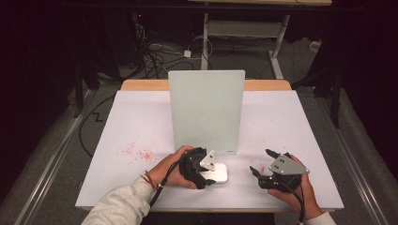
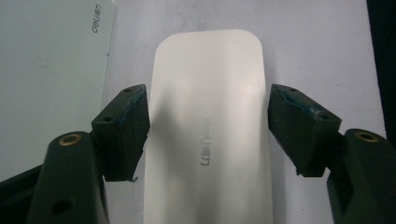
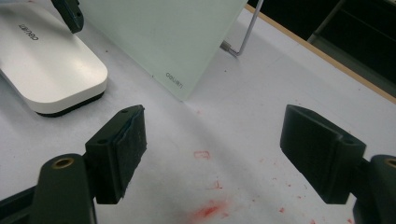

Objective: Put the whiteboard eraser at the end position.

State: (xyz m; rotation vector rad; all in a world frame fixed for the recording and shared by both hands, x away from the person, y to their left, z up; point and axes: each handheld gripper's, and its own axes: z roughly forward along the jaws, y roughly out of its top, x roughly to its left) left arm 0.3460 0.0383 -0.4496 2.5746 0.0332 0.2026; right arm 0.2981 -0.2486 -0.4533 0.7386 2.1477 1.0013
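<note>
At the near edge of the white table cover (image 1: 141, 122), the person's left hand (image 1: 171, 169) holds the left gripper (image 1: 202, 174) low over a flat white plastic eraser block with rounded corners (image 1: 218, 172). In the left gripper view the jaws stand apart, one on each long side of the white block (image 2: 210, 116). The left jaw seems to be at the block's edge and the right jaw is just beside the other edge; I cannot tell if they press on it. The block lies flat on the table, and its black underside (image 3: 70, 110) shows in the right gripper view.

To the right, well apart from the block, the right hand (image 1: 300, 193) holds the right gripper (image 1: 261, 161) with its jaws wide apart and nothing between them. Below this gripper there are red smears (image 3: 210, 209) on the table cover.

Just behind the block stands a pale green glass board (image 1: 206, 110), nearly upright, on a thin metal support (image 3: 243, 39). More red specks (image 1: 136, 152) lie on the cover to the left. Beyond the table, cables (image 1: 155, 56) lie on the dark floor.
</note>
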